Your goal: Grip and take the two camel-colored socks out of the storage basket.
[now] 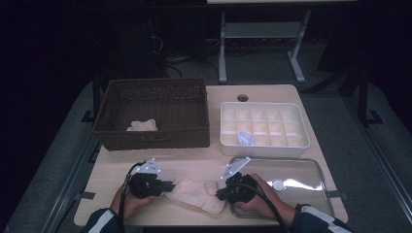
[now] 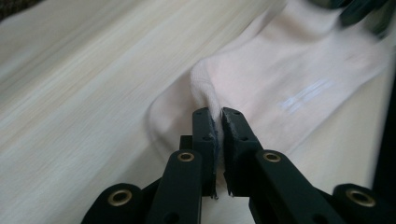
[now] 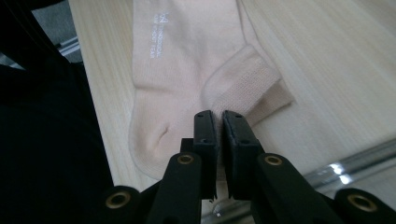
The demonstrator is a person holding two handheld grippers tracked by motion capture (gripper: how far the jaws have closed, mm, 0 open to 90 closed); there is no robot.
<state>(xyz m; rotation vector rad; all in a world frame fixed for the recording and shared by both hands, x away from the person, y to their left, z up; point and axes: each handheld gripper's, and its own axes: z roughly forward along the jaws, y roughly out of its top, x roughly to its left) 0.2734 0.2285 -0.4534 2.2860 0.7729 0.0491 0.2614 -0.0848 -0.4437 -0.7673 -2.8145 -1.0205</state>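
At the near edge of the desk, at six o'clock, a pale pink sock lying flat between both hands. Left claw at its nine o'clock end, jaws pressed together on a raised fold of the fabric, seen pinched between the pads in the left gripper view. Right claw at the three o'clock end, jaws likewise drawn together on the sock's edge beside the ribbed cuff. Held at opposite ends, probably to stretch the sock flat or fold it over. Wicker basket at eleven o'clock with another pale cloth inside, likely the supply. White divided box at one o'clock, one small rolled item in a near cell, likely the destination. Clear lid at four o'clock, set aside under the right hand.
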